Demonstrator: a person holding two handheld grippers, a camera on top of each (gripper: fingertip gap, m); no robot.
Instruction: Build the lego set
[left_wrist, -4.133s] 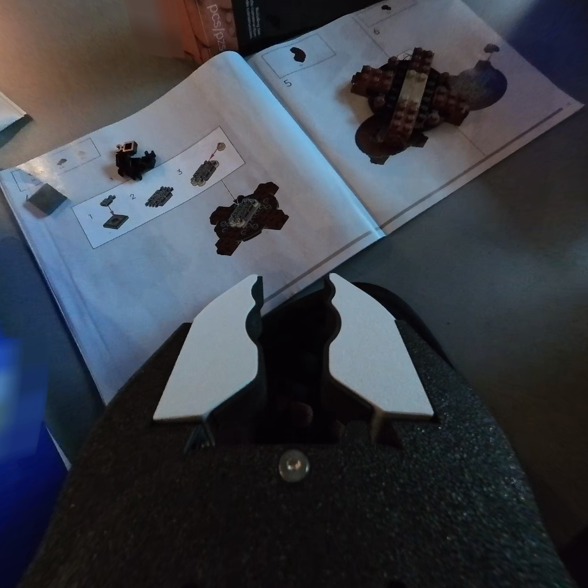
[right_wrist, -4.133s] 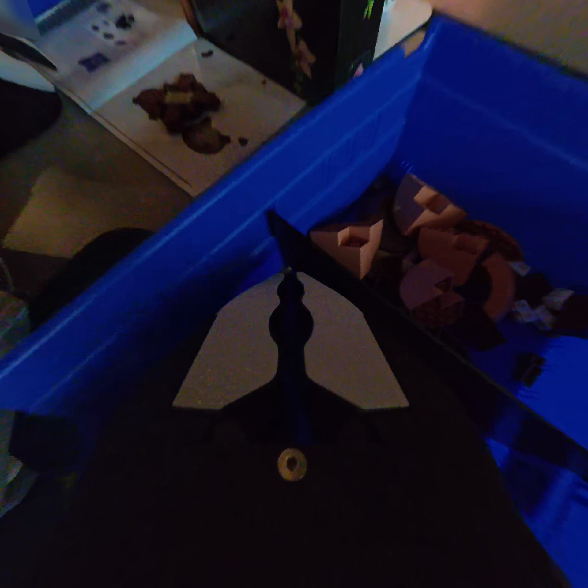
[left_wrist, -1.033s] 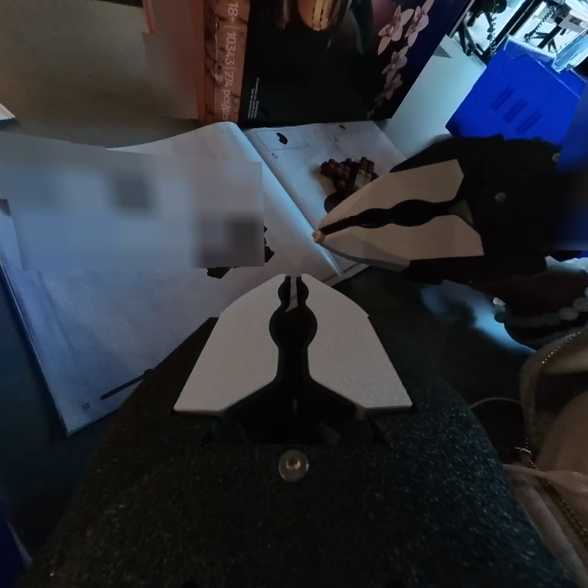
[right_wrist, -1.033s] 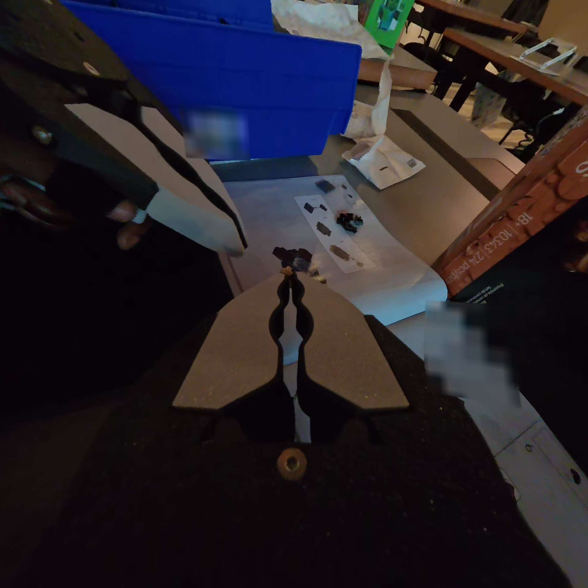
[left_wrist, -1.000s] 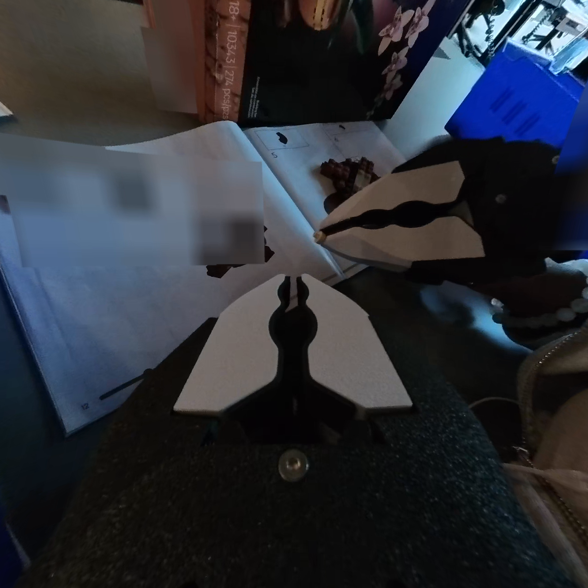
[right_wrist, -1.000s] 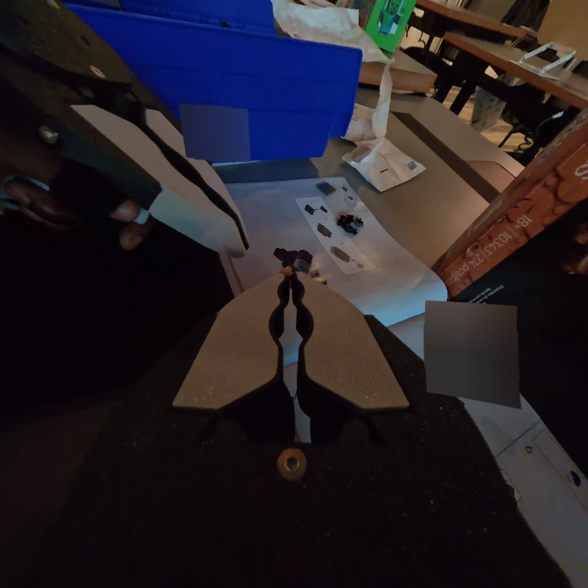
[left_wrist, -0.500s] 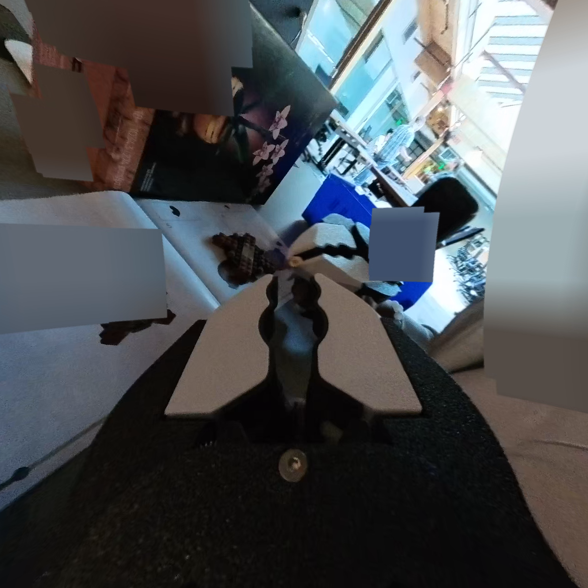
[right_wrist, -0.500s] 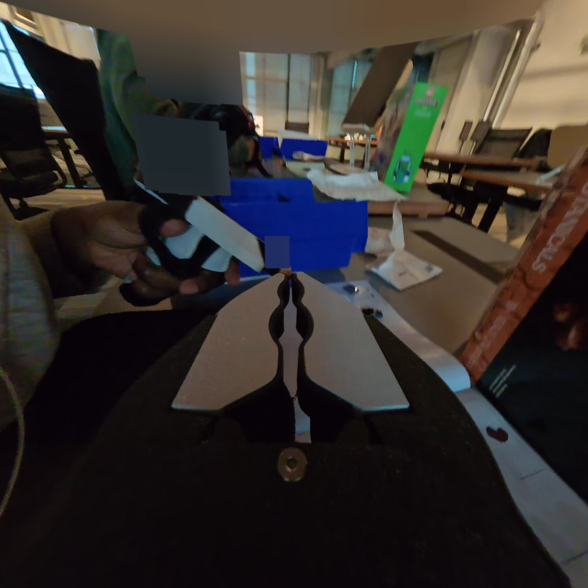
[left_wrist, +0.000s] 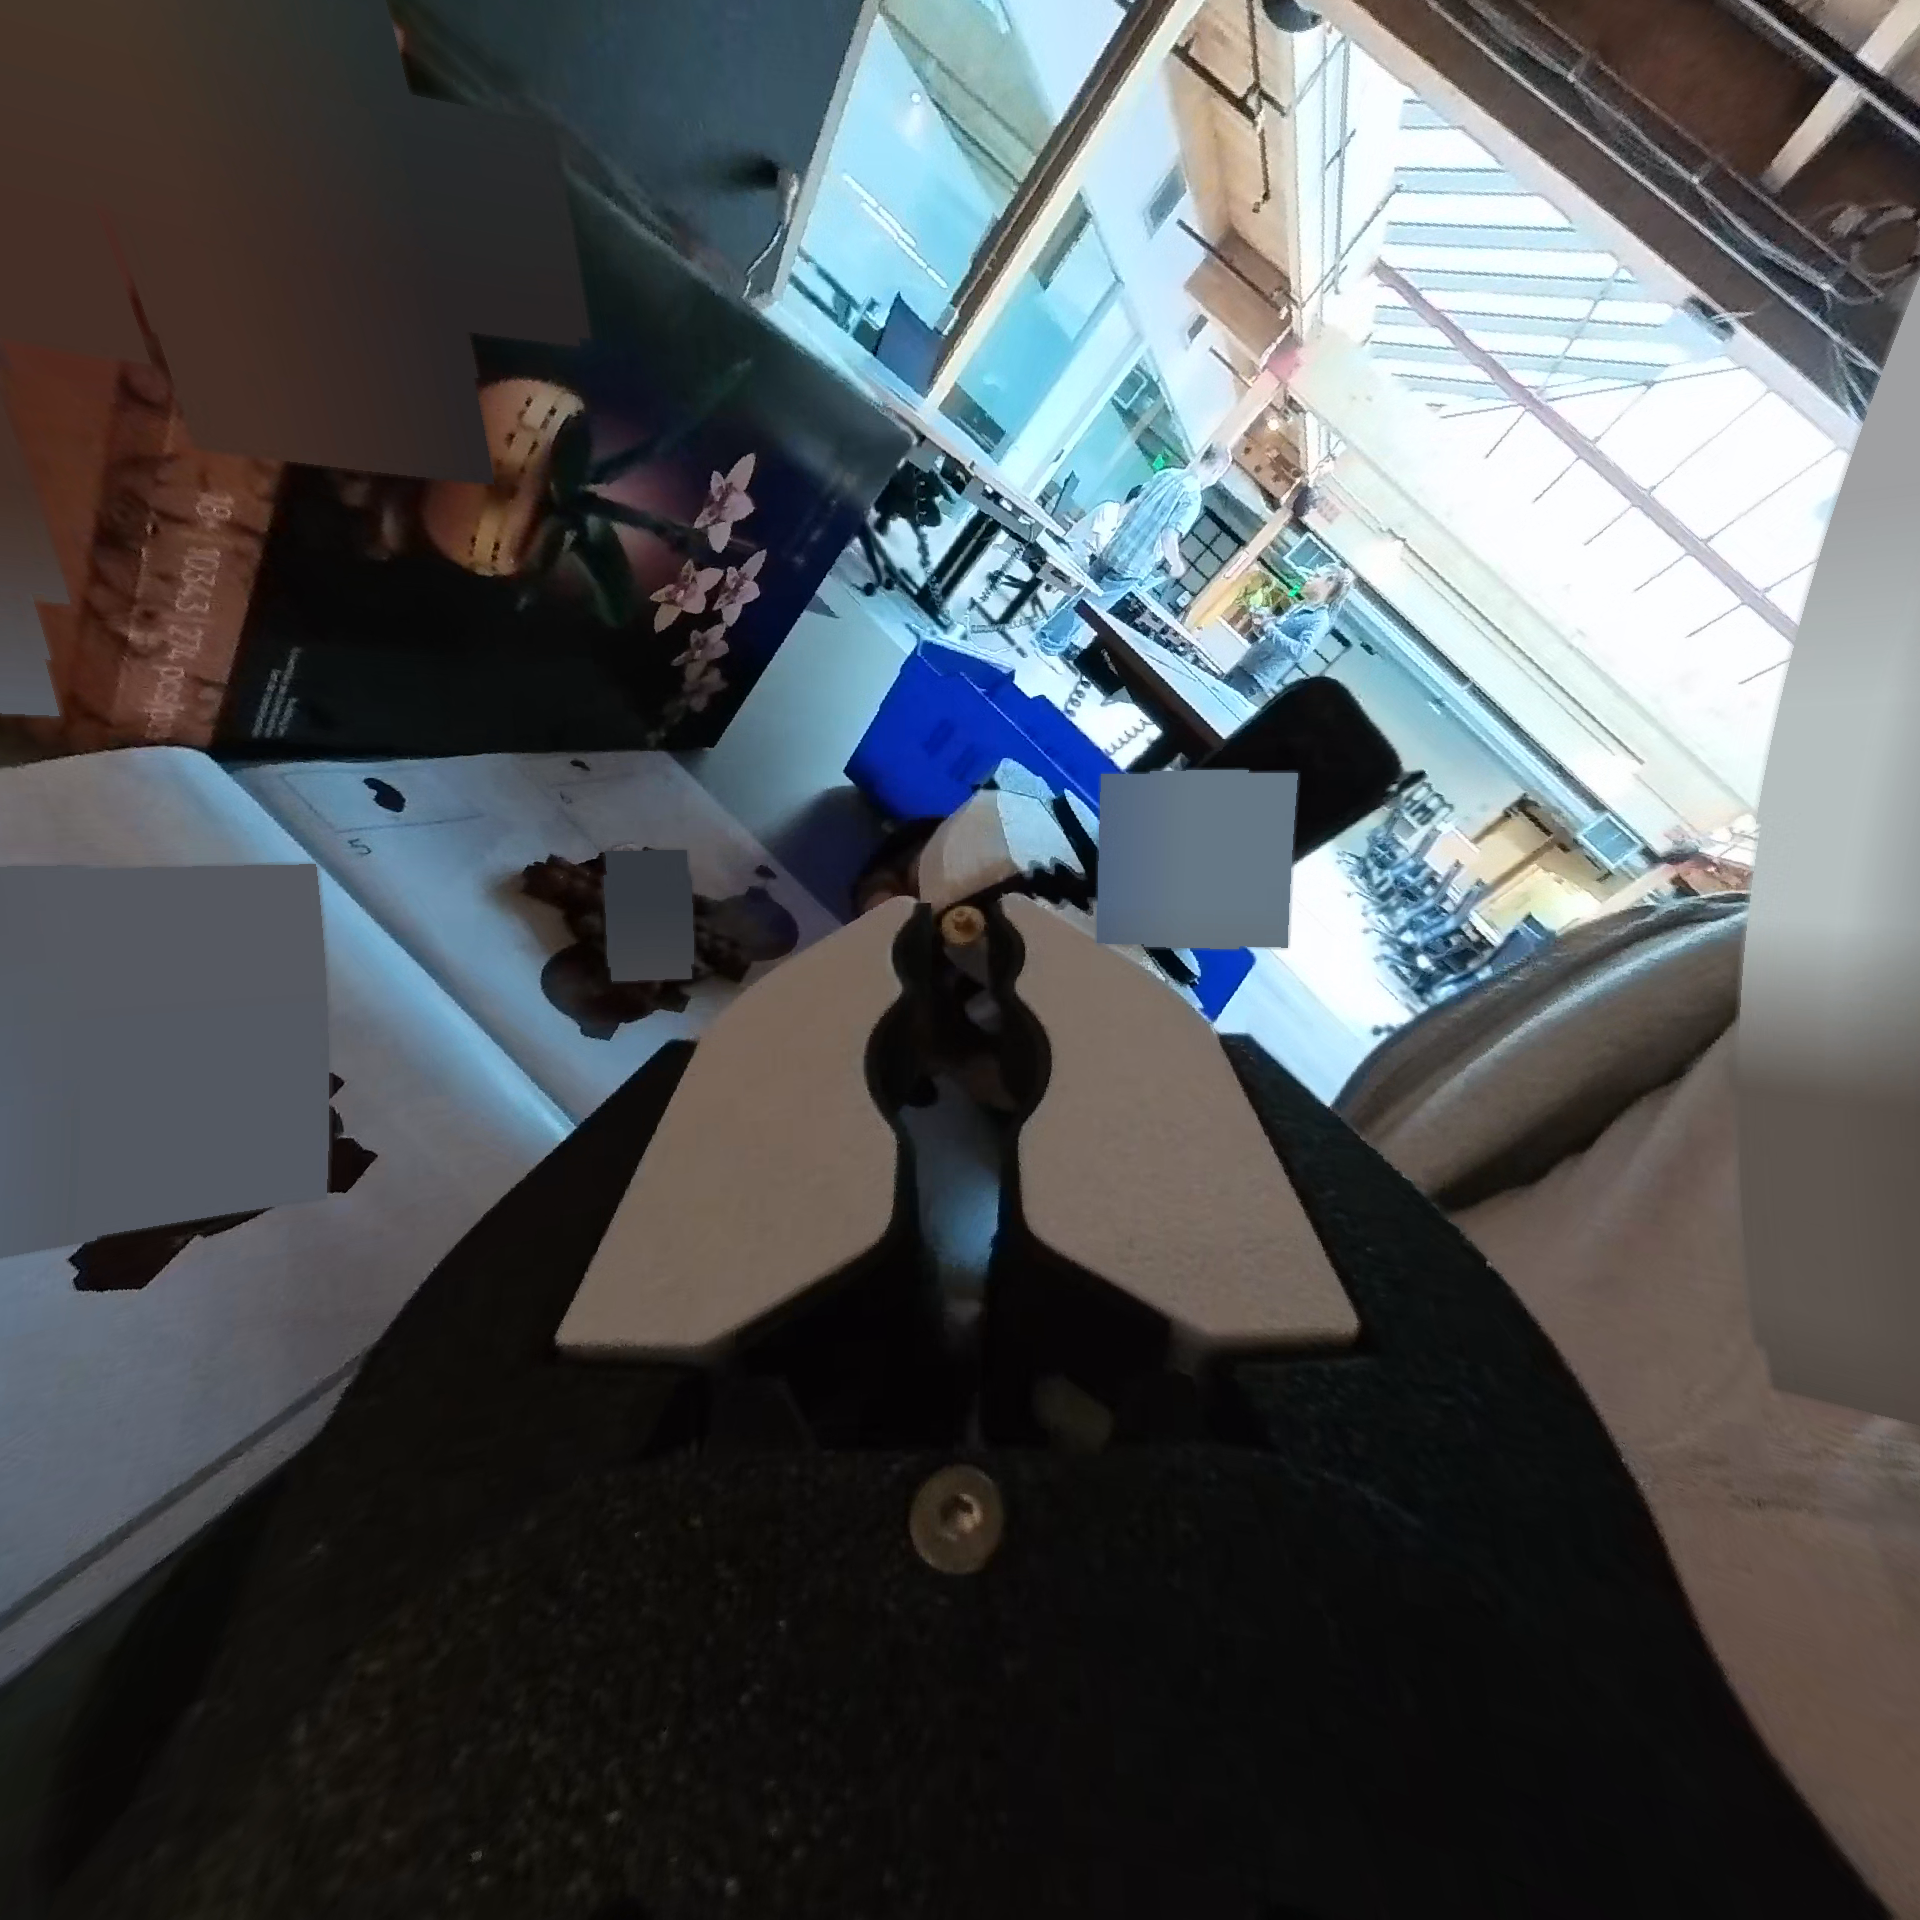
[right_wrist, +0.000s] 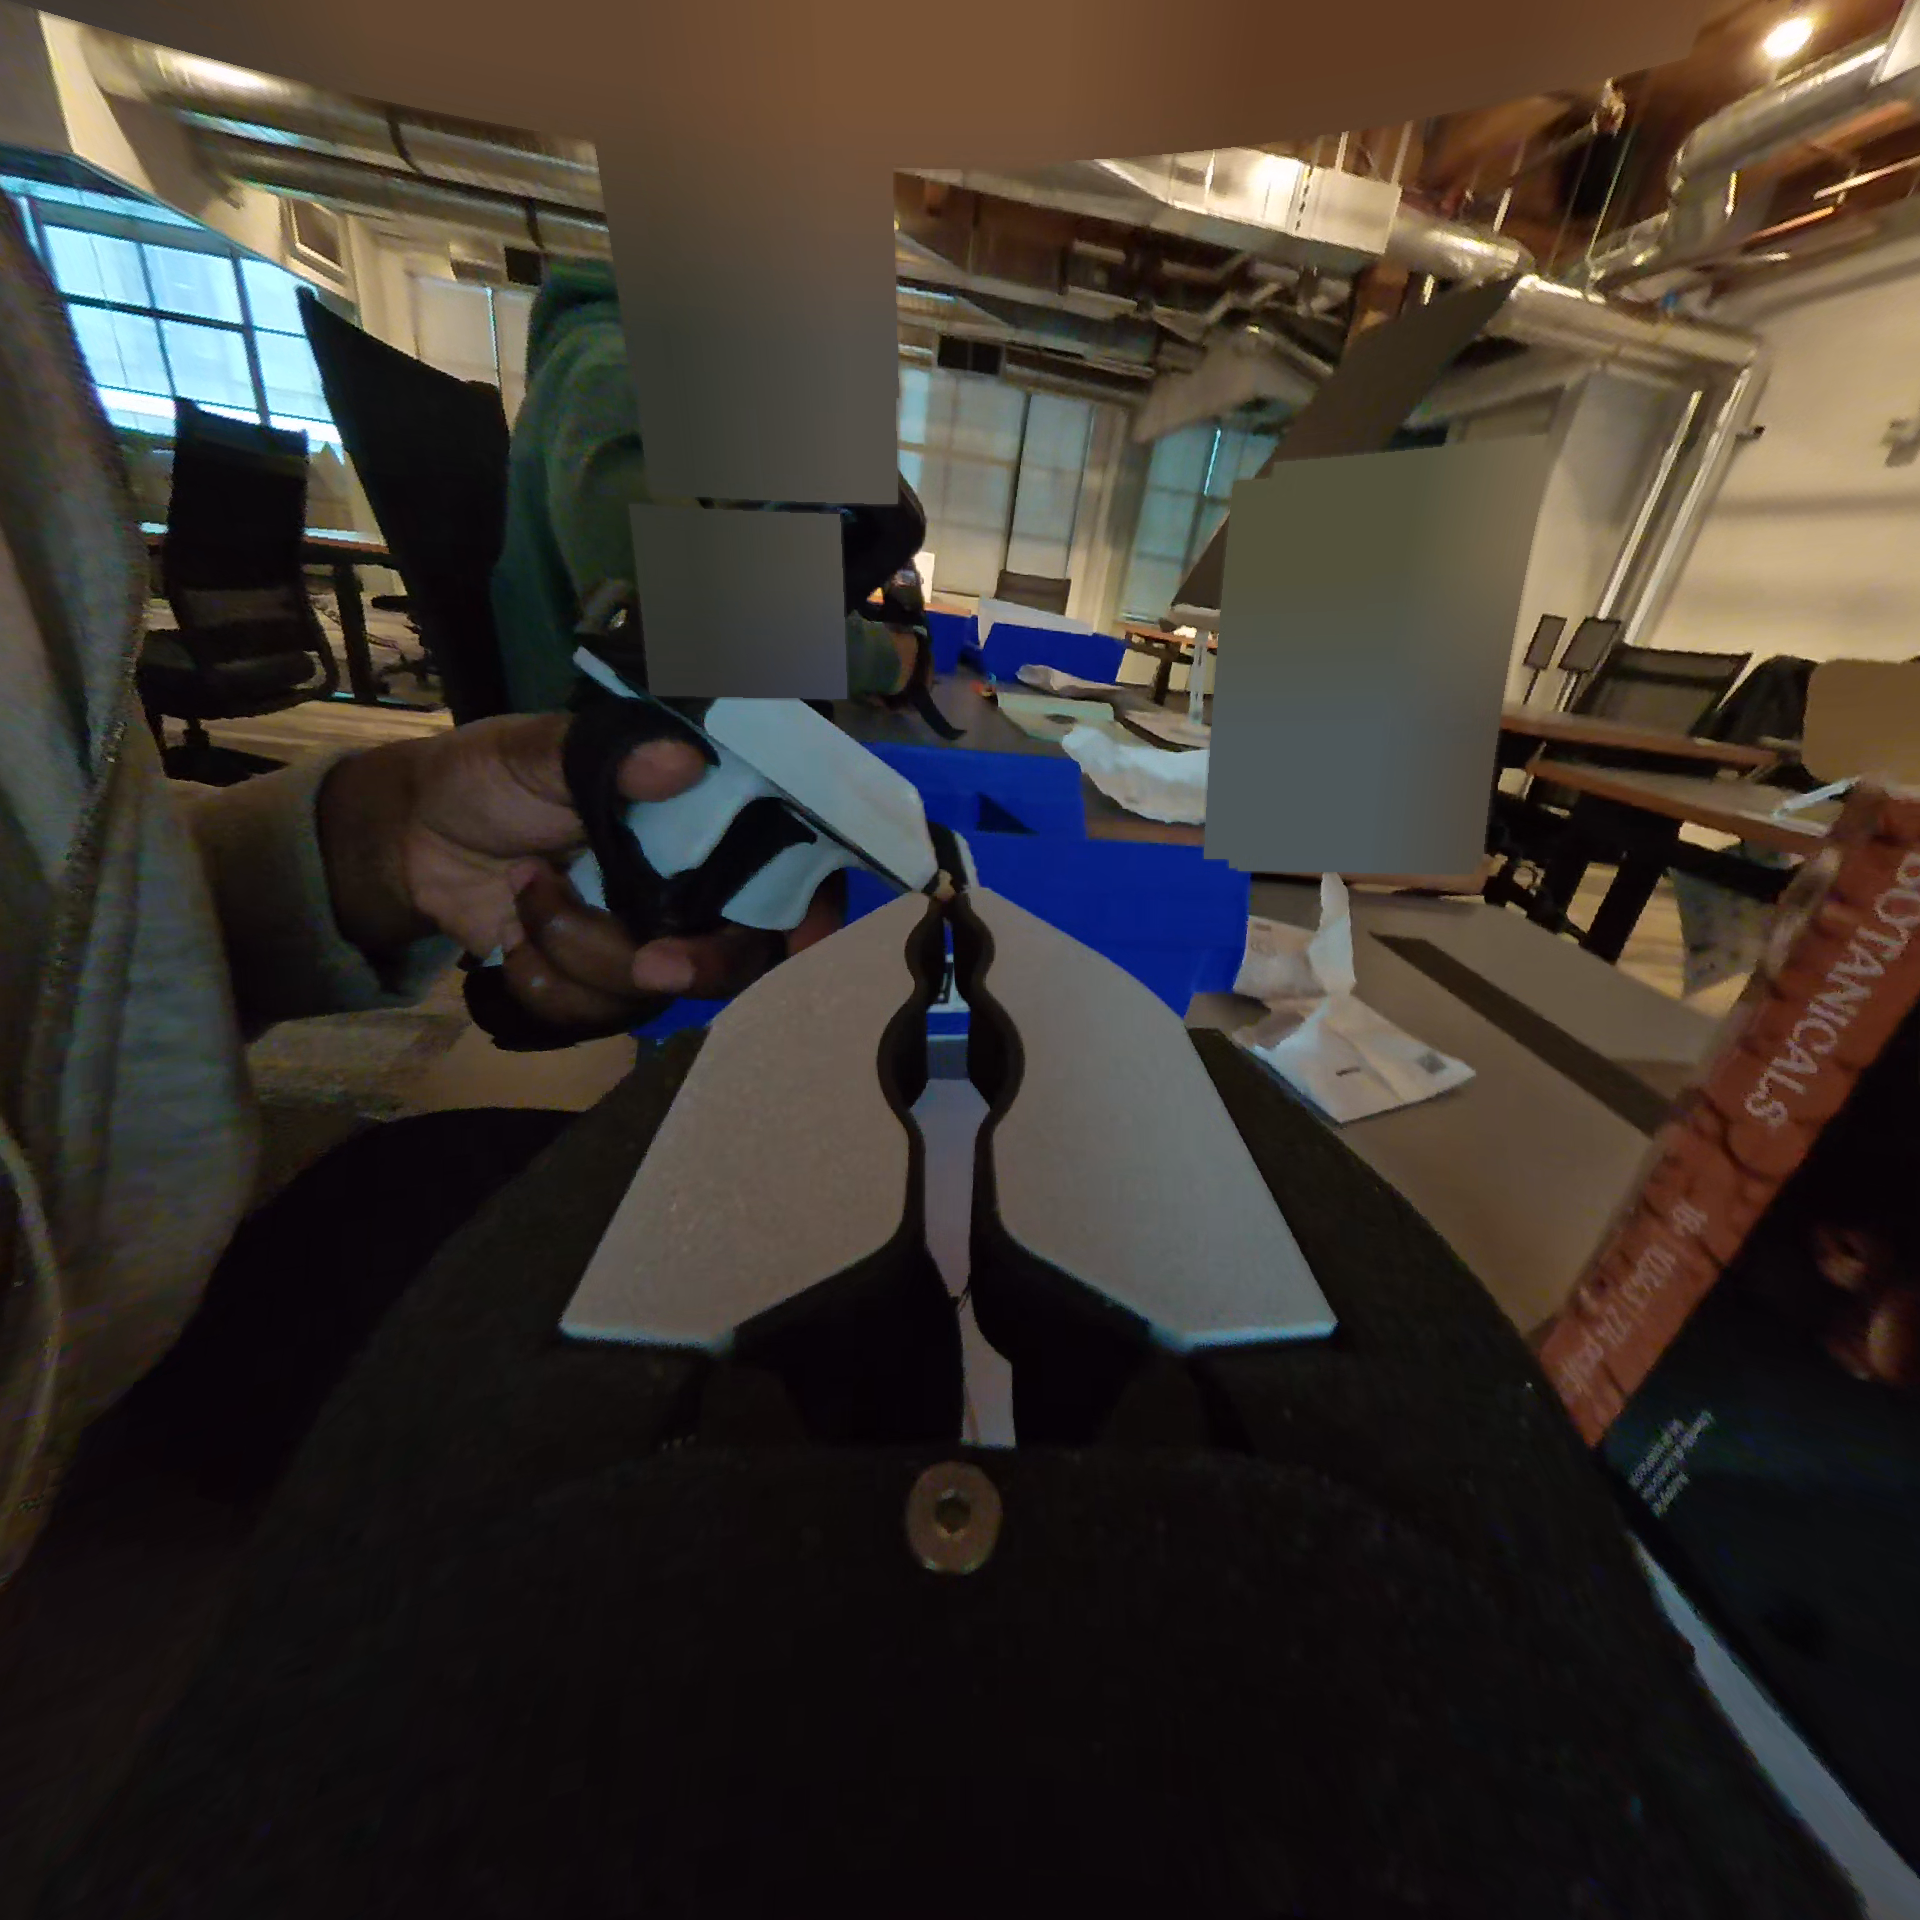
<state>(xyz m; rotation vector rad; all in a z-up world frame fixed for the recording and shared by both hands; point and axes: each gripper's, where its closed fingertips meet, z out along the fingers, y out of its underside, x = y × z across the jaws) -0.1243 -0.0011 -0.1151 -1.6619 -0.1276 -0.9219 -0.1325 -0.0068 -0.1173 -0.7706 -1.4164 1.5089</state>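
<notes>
The two grippers are raised off the table (right_wrist: 1507, 1122) and brought tip to tip in front of the person, so that a very small tan stud-like piece (left_wrist: 964, 921) sits where both sets of fingertips meet. Judged from this arrangement, the piece is held up in the air for a close, two-sided hold rather than being worked on the surface.

Right gripper (right_wrist: 943, 902): its fingers are closed, the tips pinching the tan piece at the very end. The tool points forward and roughly level, away from the person's body.

Left gripper (left_wrist: 961, 925): its fingers stand a little apart, with the tan piece between the tips. Whether both pads press on it cannot be told from these views. Seen from the right wrist camera, this gripper comes in from the left, angled downward toward the meeting point, and is held in the person's hand (right_wrist: 468, 842), thumb on top, other digits curled beneath the grip.

Surroundings: an open instruction booklet (left_wrist: 436, 1049) lies on the table below and to the left, with a dark brown brick assembly (left_wrist: 717, 940) resting on its right page. A dark printed box with flowers (left_wrist: 499, 623) stands behind the booklet. A blue bin (right_wrist: 1091, 894) sits beyond the fingertips, and crumpled white bags (right_wrist: 1340, 1029) lie on the table beside it.
</notes>
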